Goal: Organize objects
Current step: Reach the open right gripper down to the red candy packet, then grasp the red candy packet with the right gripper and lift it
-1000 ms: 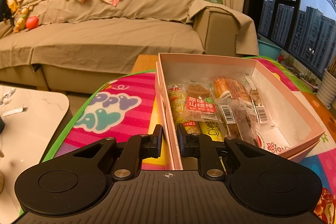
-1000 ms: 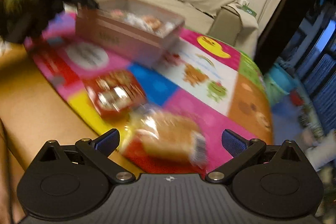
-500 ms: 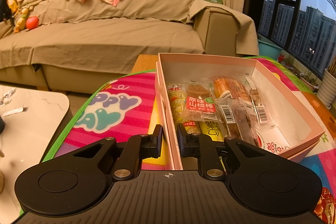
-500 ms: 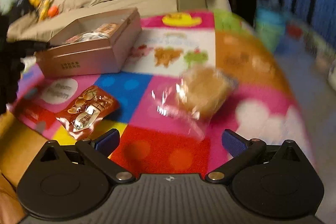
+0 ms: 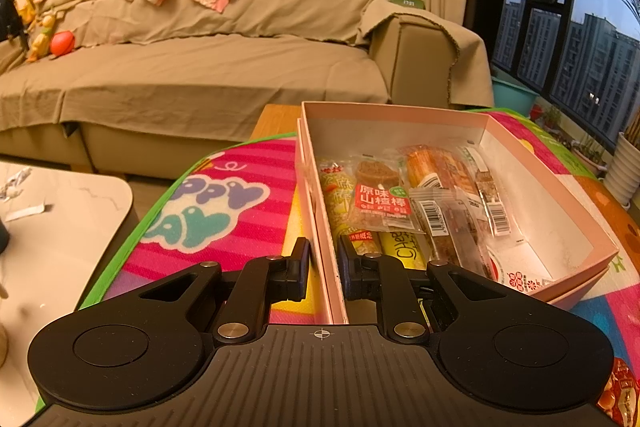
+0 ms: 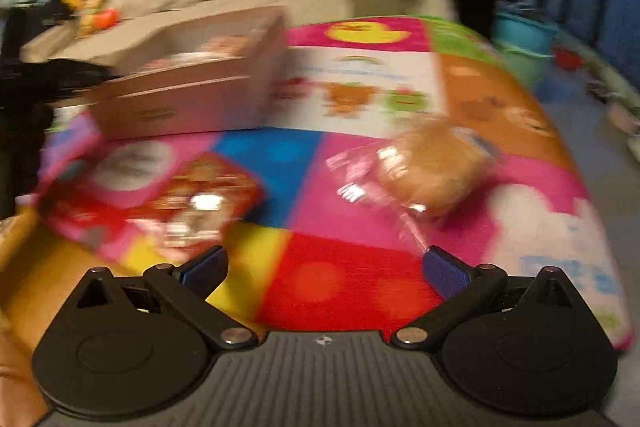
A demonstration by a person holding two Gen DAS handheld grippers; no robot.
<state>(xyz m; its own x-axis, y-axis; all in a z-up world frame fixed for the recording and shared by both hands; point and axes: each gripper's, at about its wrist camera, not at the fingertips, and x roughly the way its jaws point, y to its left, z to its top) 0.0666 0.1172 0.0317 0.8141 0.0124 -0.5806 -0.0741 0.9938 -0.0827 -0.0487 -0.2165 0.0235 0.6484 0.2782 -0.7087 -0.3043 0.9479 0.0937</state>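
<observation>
An open pink box (image 5: 520, 151) holds wrapped snack packets (image 5: 382, 201) laid side by side. Nearer, on the mat, lie a red snack pouch (image 6: 200, 203) and, right, a clear-wrapped bun (image 6: 432, 163).

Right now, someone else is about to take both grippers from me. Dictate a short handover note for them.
Left gripper: jaws clamped on the near wall of the pink box, steadying it.
Right gripper: jaws open, nothing between them, above the colourful mat; that view is blurred.
Done: several wrapped snacks lie in the box.
Left: two items on the mat beside the box, a bun in clear wrap ahead and right of the right gripper, and a red snack packet ahead and left.
Likely next: pick up the bun or the packet and put it in the box.
</observation>
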